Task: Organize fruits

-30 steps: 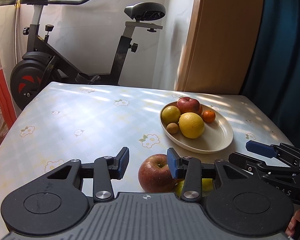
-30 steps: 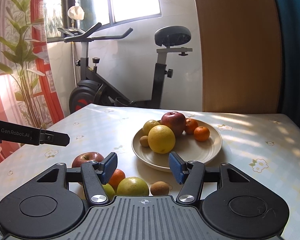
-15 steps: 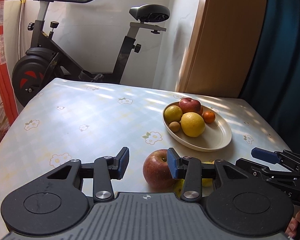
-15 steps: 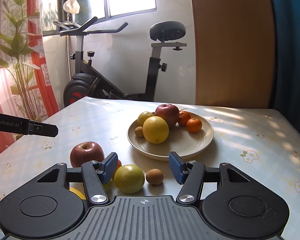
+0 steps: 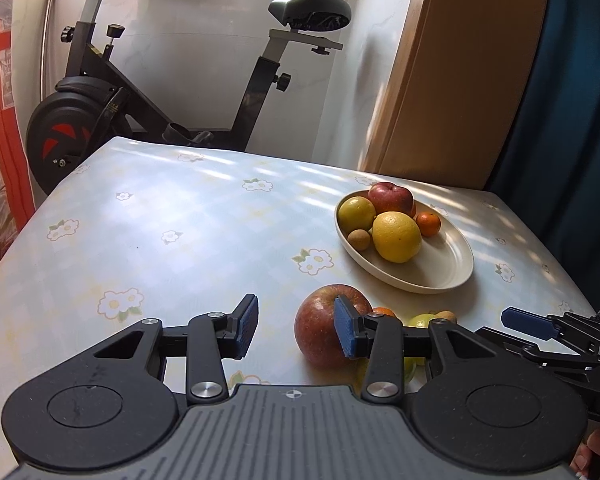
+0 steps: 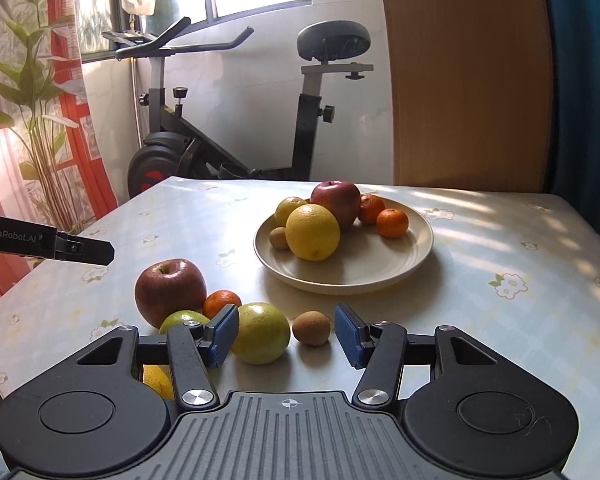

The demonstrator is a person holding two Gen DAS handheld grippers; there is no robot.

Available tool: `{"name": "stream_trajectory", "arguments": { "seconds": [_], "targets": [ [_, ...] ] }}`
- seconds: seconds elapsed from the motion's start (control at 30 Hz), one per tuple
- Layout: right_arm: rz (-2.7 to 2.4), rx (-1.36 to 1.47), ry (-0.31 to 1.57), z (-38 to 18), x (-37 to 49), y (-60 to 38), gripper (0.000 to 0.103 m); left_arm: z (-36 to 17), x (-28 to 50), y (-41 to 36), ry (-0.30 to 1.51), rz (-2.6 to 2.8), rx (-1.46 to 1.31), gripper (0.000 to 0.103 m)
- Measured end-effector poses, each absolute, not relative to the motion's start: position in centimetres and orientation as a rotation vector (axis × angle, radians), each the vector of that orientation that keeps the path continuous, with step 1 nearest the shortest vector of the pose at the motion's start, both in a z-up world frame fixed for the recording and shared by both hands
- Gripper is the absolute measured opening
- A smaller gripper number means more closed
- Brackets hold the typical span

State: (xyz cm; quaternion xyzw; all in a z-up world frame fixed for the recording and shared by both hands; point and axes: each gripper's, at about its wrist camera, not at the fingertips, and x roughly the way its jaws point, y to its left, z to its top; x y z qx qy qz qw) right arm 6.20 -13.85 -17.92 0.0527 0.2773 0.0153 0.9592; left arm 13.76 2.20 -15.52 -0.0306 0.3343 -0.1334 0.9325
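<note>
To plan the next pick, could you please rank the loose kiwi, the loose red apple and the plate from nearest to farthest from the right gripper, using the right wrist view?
1. Loose kiwi: just ahead of the right gripper, between its fingers' line.
2. Loose red apple: farther out, to the left.
3. Plate: farthest, beyond the loose fruit, mid-table.

an exercise bike (image 6: 236,120) stands behind the table in the upper middle. a leafy plant (image 6: 32,92) fills the upper left, with a wooden panel (image 6: 464,76) upper right.

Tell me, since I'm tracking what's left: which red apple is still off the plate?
The round red apple on the floral tablecloth, touching a small orange; the other apple sits in the cream plate.
</note>
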Motion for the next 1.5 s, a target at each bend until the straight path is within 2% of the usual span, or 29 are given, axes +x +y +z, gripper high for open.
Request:
{"name": "stream_trajectory", "arguments": {
  "seconds": [0.17,0.4,1.07,1.2,1.5],
  "targets": [
    [0.041,0.111,0.578,-18.5,6.7,-14.0,0.049,-15.9,13.9,2.3,0.701,-0.272,-0.064,0.044],
    [0.091,0.095,0.603,-19.1,8.1,-14.2,0.041,-15.8,13.8,2.3,0.696,-0.26,-0.056,0.044],
    [0.215,-0.044,0.657,-19.5,10.7,-12.3,0.042,-16.2,13.9,2.6,0.725,-0.276,-0.082,0.044],
    [0.214,-0.058,0.664,-19.7,11.0,-12.1,0.044,-16.3,13.9,2.6,0.727,-0.277,-0.081,0.044],
    [0.216,-0.023,0.663,-20.3,11.1,-12.7,0.042,-16.8,13.8,2.1,0.751,-0.299,-0.077,0.044]
  ]
}}
